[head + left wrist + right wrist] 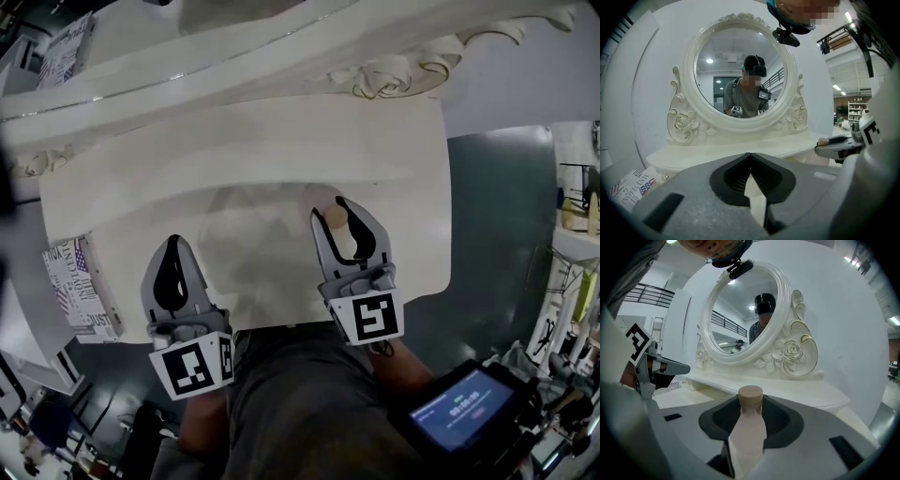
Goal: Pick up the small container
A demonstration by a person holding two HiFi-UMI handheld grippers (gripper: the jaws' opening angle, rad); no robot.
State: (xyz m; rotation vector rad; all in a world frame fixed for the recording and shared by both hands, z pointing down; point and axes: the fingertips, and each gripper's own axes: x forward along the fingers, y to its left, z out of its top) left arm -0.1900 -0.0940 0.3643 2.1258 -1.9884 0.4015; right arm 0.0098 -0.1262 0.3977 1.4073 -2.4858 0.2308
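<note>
The small container (749, 427) is a pale pink bottle with a tan cap, standing upright between the jaws of my right gripper (751, 401), which is shut on its body. In the head view the right gripper (333, 208) hovers over the cream vanity top (403, 187), and the container's cap (328, 217) shows between its tips. My left gripper (173, 242) hangs to the left over the table's front edge. Its tips (750, 154) touch and hold nothing. From the left gripper view, the right gripper (821, 143) shows at the far right.
An ornate oval mirror (740, 70) with rose carvings stands on the raised back shelf (811, 394). A box printed with stars and stripes (80, 281) sits left of the table. A handheld screen (464, 403) is at the lower right, over dark floor.
</note>
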